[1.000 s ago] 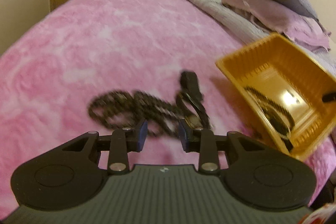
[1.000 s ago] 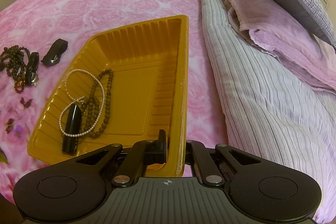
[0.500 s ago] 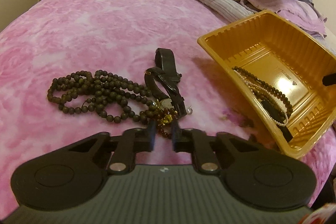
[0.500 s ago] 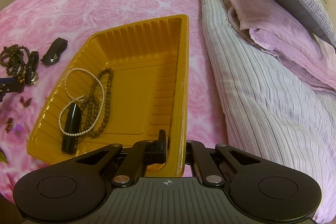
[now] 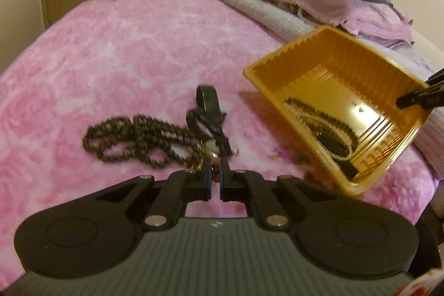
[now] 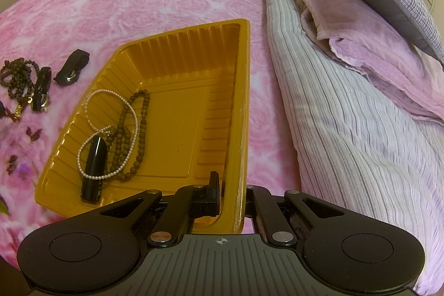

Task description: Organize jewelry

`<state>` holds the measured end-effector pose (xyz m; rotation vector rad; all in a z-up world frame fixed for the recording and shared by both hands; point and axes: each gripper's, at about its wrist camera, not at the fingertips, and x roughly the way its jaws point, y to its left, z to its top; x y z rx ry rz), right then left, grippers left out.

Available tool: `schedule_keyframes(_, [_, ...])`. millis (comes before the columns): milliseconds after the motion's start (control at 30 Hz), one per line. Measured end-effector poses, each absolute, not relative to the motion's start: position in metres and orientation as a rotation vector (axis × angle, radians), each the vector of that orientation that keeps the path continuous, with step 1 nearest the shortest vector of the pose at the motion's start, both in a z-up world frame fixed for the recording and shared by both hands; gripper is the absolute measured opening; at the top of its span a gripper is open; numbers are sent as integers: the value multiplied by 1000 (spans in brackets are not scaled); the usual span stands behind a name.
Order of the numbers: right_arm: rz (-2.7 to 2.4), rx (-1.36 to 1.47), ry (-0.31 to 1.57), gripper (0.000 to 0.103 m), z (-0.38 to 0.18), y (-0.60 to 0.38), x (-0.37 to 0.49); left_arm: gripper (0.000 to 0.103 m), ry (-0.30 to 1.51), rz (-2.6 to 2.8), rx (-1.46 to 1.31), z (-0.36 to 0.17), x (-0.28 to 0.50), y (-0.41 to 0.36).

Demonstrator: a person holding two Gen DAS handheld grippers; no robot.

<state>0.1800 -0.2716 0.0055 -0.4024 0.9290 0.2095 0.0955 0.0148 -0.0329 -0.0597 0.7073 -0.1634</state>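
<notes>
The left gripper (image 5: 217, 174), whose fingers had just been closing, was now clenched on a strand of small reddish-brown beads (image 5: 216, 174) at the near end of the jewelry heap on the pink fleece bed cover (image 5: 116, 52). The right gripper (image 6: 232, 201) was clamped on the rim of the ribbed amber plastic tray (image 6: 177, 52), tilting it. With the strand caught, carrying it into the tray looked next.

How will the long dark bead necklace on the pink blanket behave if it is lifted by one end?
The dark bead necklace lies in loose loops, so it will probably hang limp and swing. Its loops overlap the watch, so it may drag that along. The left claw pinches a few reddish beads; round beads might slip out.
</notes>
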Motion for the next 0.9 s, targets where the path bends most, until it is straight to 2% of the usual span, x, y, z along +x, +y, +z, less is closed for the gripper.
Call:
schedule_keyframes(467, [212,-401,926,4,6,-272,179,4,627,-251,-155,21,101,22])
schedule_keyframes(900, [212,-400,926,4,7,-272,179,4,628,-413,-193,27,126,-35])
